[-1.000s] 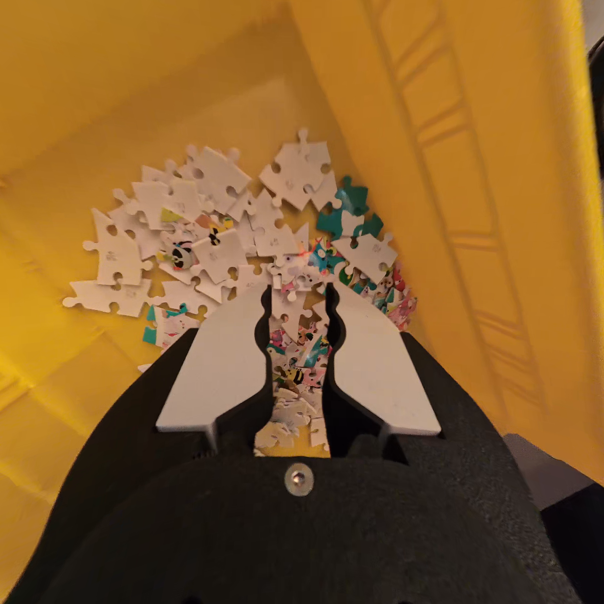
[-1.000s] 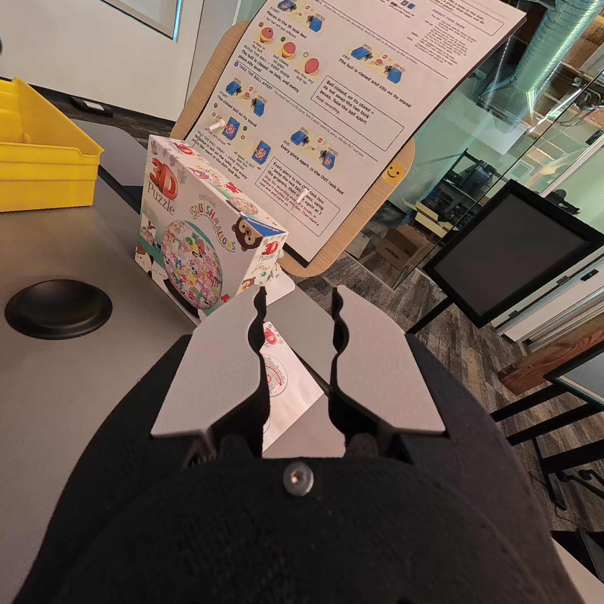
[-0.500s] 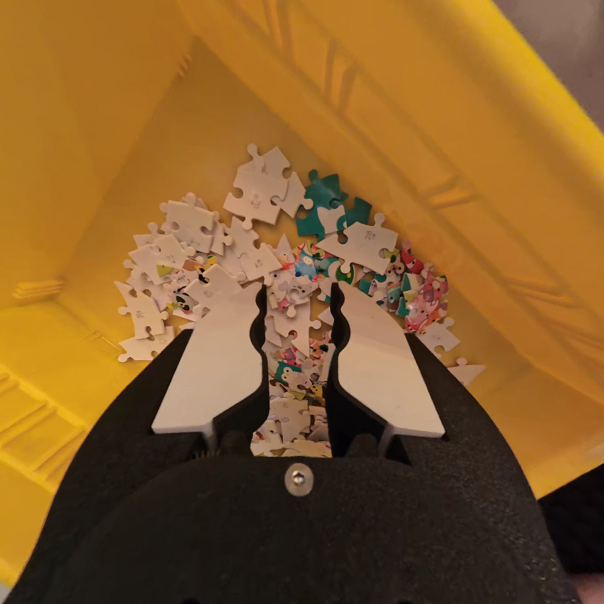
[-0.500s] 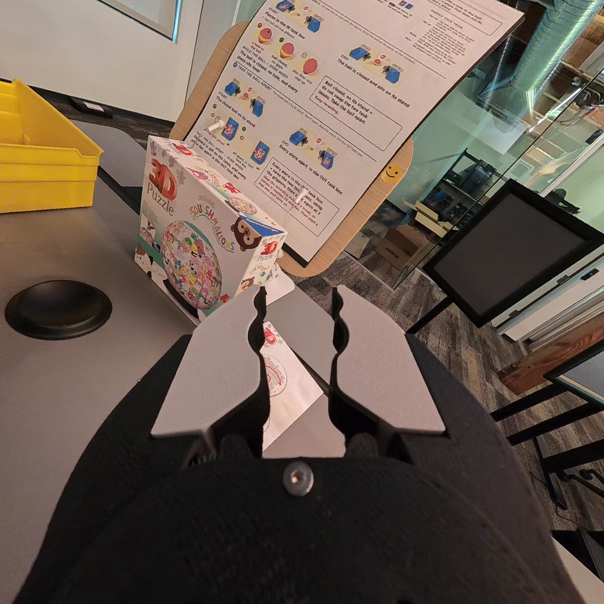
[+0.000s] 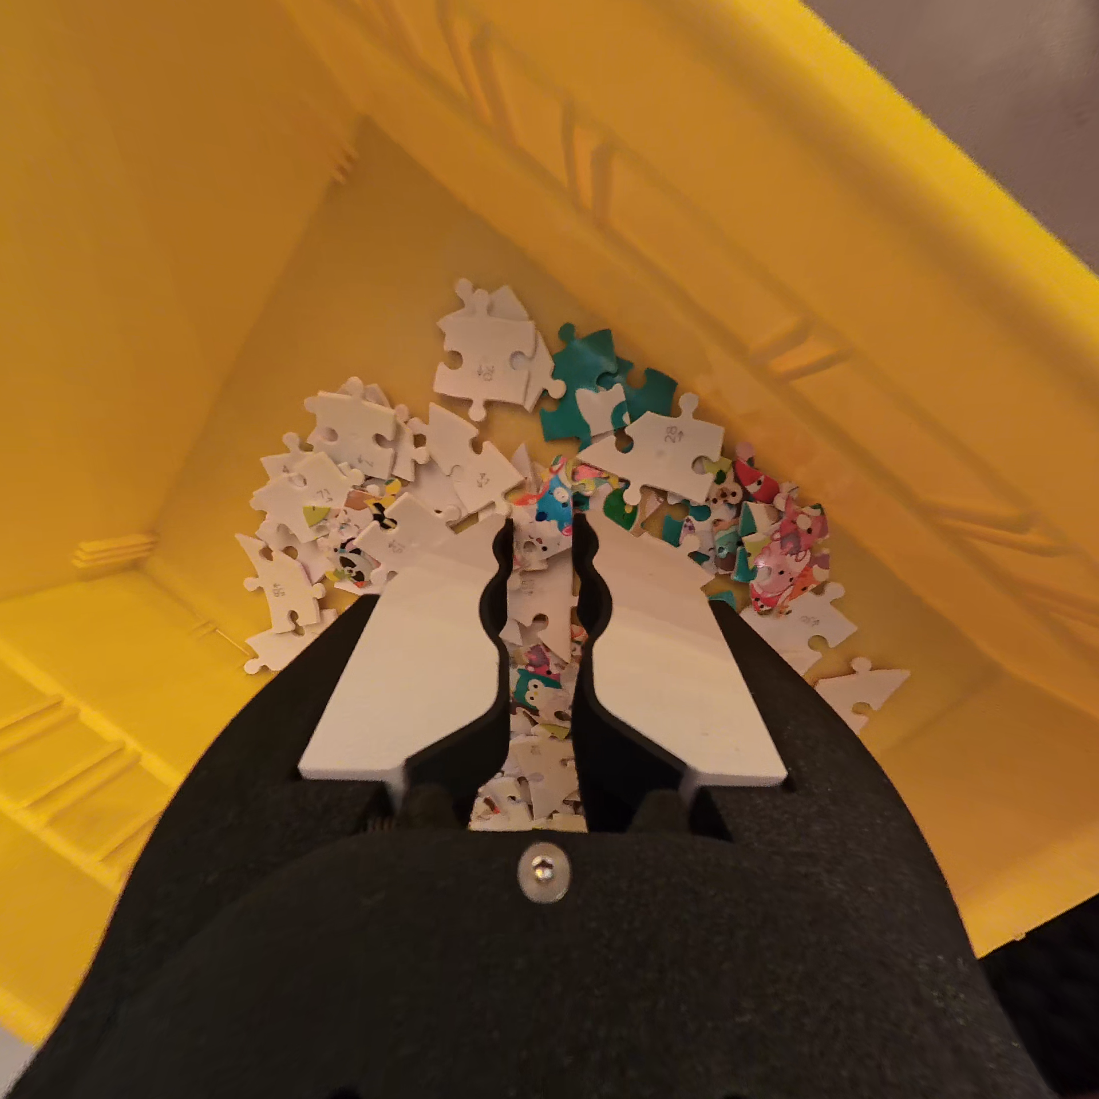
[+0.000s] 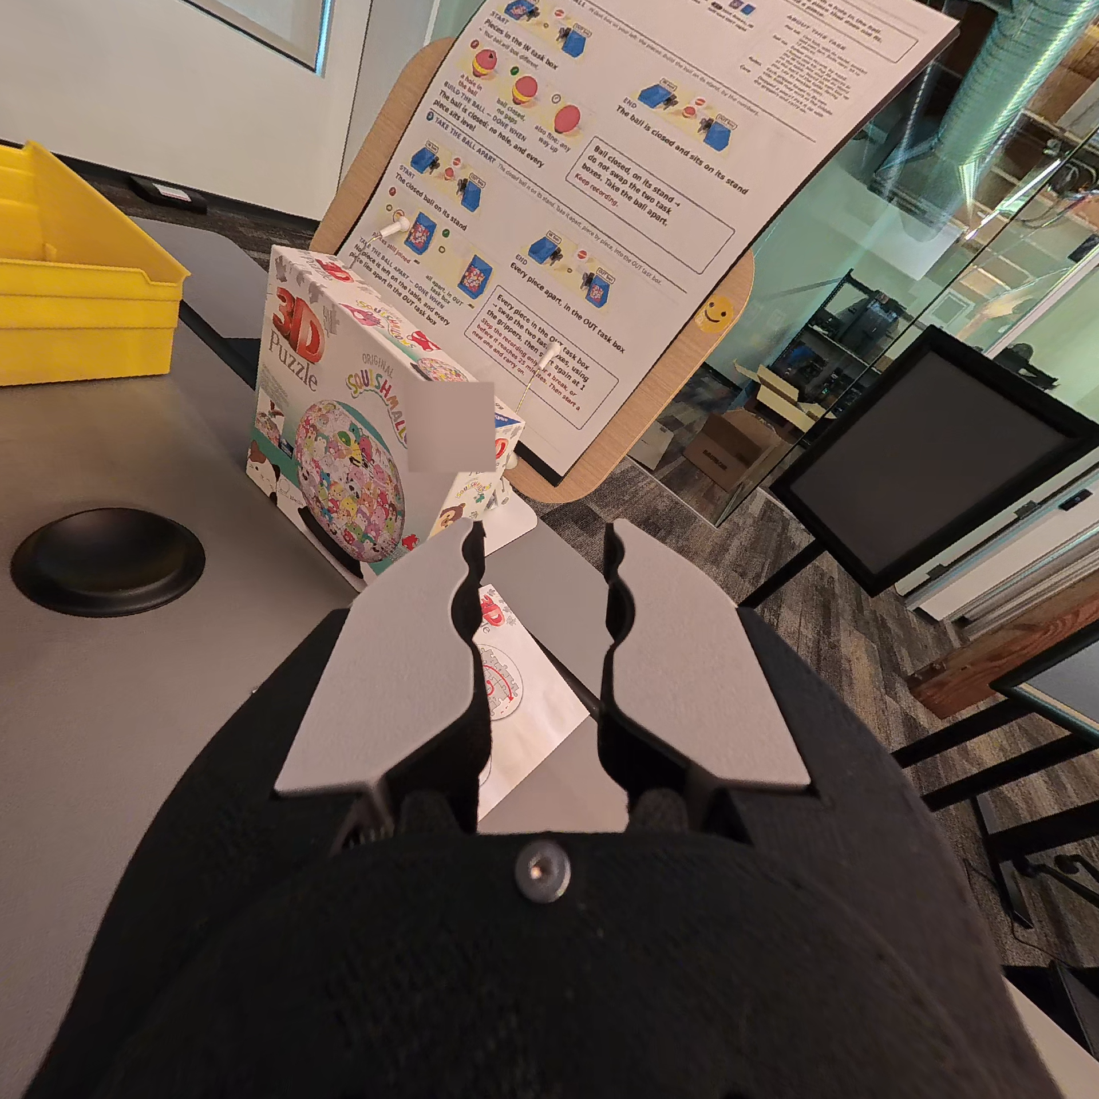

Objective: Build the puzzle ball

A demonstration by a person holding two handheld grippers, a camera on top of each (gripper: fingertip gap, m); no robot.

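Puzzle pieces (image 5: 535, 535) lie loose in a heap on the floor of a yellow bin (image 5: 773, 208), pushed toward one corner; most face down showing white backs, some showing colour, a few teal ones (image 5: 586, 380) at the far edge; none look joined, no part of a ball visible in either view, so I judge the build barely begun, all assembly left; left gripper (image 5: 541, 523) points down into the heap, jaws apart with a narrow gap, nothing held, tips just over the pieces, contact unclear; right gripper (image 6: 538, 529) held over a grey table (image 6: 119, 713), jaws parted wider, empty; ahead of it the puzzle box (image 6: 357, 428), a leaflet (image 6: 535, 702) flat on the table, a black round stand (image 6: 107, 562), an instruction board (image 6: 624, 178) behind; another yellow bin (image 6: 77, 285) far left.
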